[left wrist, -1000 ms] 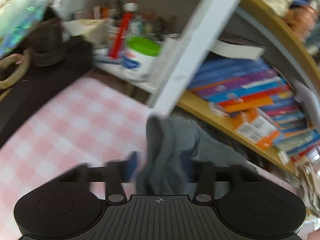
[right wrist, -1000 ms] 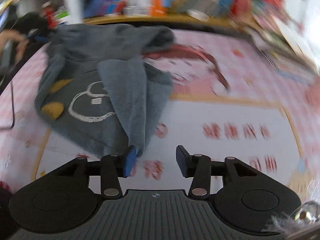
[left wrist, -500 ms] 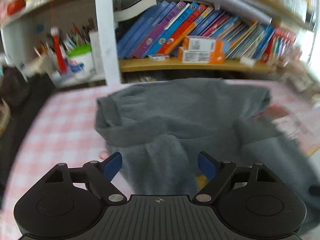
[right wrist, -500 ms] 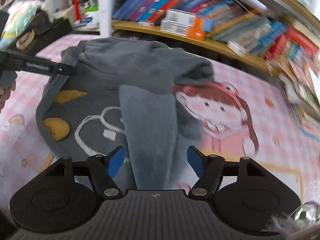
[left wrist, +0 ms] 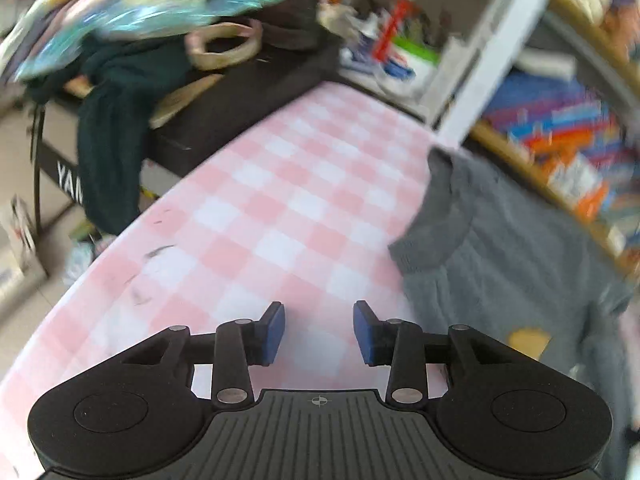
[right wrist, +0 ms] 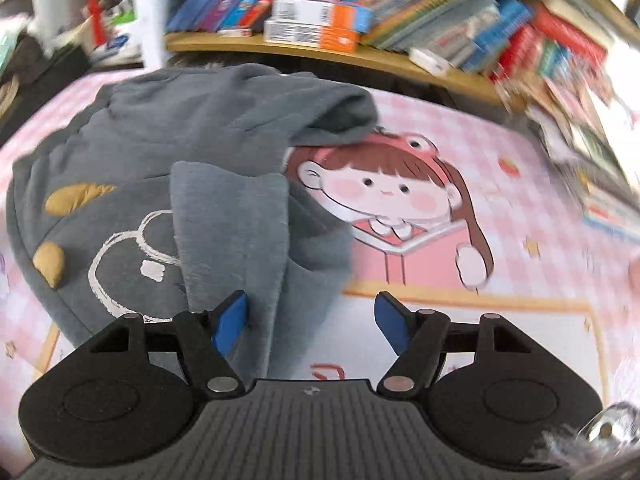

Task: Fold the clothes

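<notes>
pink checked table cloth carries the grey sweater, one sleeve laid over its front. left gripper and right gripper hang empty, jaws apart. i judge the fold is partly made; next needs a grasp on a free edge.

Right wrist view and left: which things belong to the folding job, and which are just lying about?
Job:
grey sweatshirt
left gripper, open
right gripper, open

Lying about:
books
orange boxes
dark green garment
checked table cover
</notes>
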A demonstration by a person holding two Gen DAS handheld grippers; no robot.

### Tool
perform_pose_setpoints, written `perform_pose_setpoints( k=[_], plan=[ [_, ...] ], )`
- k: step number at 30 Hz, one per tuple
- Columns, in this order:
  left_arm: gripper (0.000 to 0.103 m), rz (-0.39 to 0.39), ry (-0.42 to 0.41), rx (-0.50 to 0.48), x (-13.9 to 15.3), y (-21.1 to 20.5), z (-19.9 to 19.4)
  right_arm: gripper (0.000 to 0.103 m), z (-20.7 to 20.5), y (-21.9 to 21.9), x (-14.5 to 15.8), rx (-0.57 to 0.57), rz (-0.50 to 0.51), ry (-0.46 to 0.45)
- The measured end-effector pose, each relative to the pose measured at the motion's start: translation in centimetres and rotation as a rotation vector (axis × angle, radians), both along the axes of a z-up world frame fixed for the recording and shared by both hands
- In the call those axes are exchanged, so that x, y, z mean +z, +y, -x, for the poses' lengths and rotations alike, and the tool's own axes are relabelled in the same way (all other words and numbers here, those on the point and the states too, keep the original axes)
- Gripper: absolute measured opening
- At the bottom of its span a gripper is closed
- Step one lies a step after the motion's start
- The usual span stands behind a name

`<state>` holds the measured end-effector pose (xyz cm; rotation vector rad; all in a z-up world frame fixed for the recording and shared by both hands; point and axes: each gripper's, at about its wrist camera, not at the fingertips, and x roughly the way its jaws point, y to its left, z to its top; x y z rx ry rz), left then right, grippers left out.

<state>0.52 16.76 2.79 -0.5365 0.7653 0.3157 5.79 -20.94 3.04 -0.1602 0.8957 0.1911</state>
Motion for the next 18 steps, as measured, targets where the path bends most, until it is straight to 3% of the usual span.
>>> perform_pose_setpoints(
  k=[2, 5, 8, 11, 12, 13, 16, 18],
  plan=[
    [0.039, 0.000, -0.082, -0.031, 1.1, -0.2, -0.9, 0.067, 0.2, -0.3, 0.1, -0.012, -0.016, -0.006],
    [0.041, -0.087, -0.134, -0.174, 2.4, -2.6, -4.3, 0.067, 0.7, 0.1, 0.1, -0.004, -0.015, 0.002],
    [0.041, -0.189, -0.057, -0.287, 1.6, -4.9, -8.3, 0.065, 1.1, 0.4, 0.0, 0.006, -0.012, 0.010],
    [0.040, -0.206, 0.010, -0.285, -0.1, -5.9, -10.8, 0.061, 1.6, 0.7, -0.1, 0.015, -0.010, 0.019],
    [0.037, -0.207, 0.025, -0.277, -0.5, -6.2, -11.1, 0.061, 1.7, 0.8, -0.1, 0.019, -0.009, 0.022],
    [0.023, -0.212, 0.030, -0.275, -0.8, -6.4, -11.0, 0.061, 1.9, 0.9, -0.2, 0.022, -0.008, 0.025],
    [0.011, -0.233, 0.017, -0.309, -0.7, -6.4, -9.1, 0.061, 2.3, 1.3, -0.2, 0.032, -0.006, 0.033],
    [0.010, -0.195, 0.002, -0.315, -0.3, -5.5, -7.4, 0.061, 2.5, 1.4, -0.1, 0.035, -0.009, 0.030]
  ],
)
